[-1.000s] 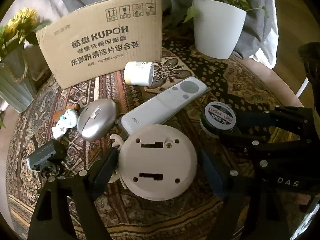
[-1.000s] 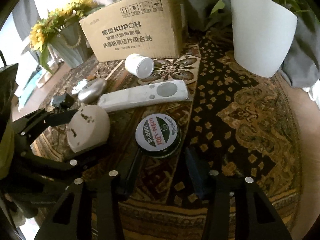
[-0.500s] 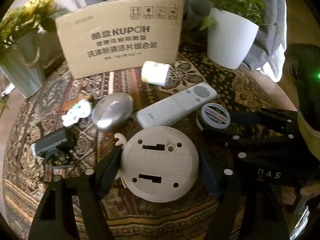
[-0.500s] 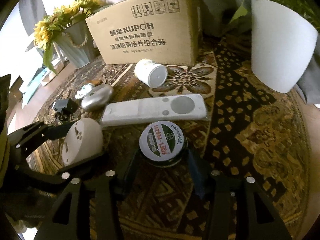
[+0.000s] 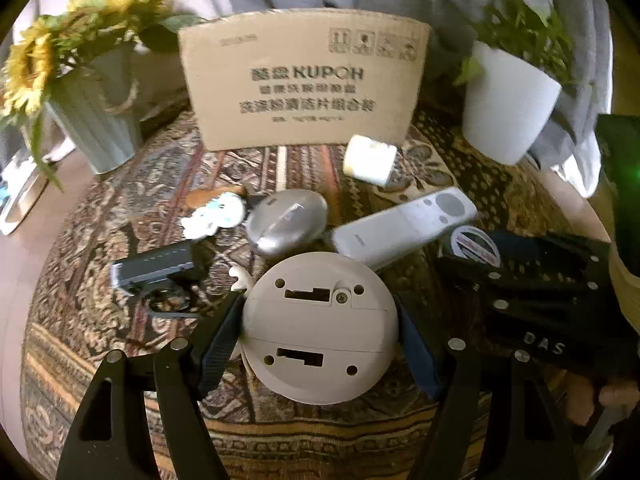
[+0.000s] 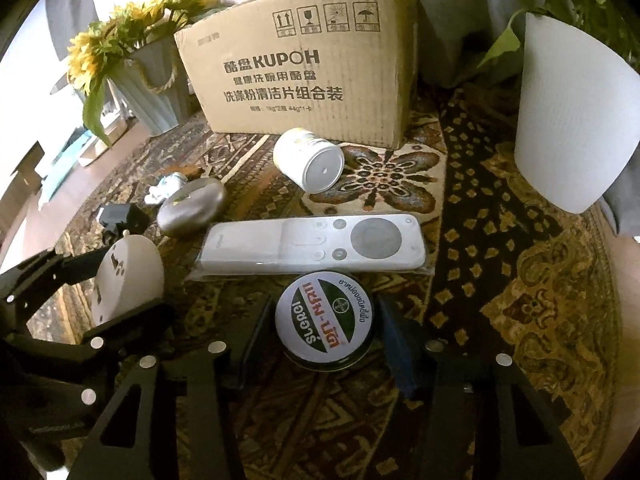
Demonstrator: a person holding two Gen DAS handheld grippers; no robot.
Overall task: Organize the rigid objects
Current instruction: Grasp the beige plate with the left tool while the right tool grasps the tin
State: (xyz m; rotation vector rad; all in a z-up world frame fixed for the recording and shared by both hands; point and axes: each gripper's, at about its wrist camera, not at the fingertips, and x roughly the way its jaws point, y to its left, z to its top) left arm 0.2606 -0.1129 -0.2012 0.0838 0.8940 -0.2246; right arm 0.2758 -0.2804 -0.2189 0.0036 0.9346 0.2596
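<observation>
On the patterned cloth (image 6: 520, 280), left gripper (image 5: 320, 332) clamps round disc (image 5: 320, 328), right gripper (image 6: 326, 320) clamps tin (image 6: 325, 320).

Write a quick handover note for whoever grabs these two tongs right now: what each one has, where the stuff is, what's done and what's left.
Left tongs: shut on the round white disc, lifted.
Right tongs: shut on the round labelled tin.
On the patterned cloth: white remote, silver oval case, white bottle on its side, black clip gadget, small figurine, all in front of the cardboard box.
Done: two items gripped. Left: place both, then the rest, probably into the box.
</observation>
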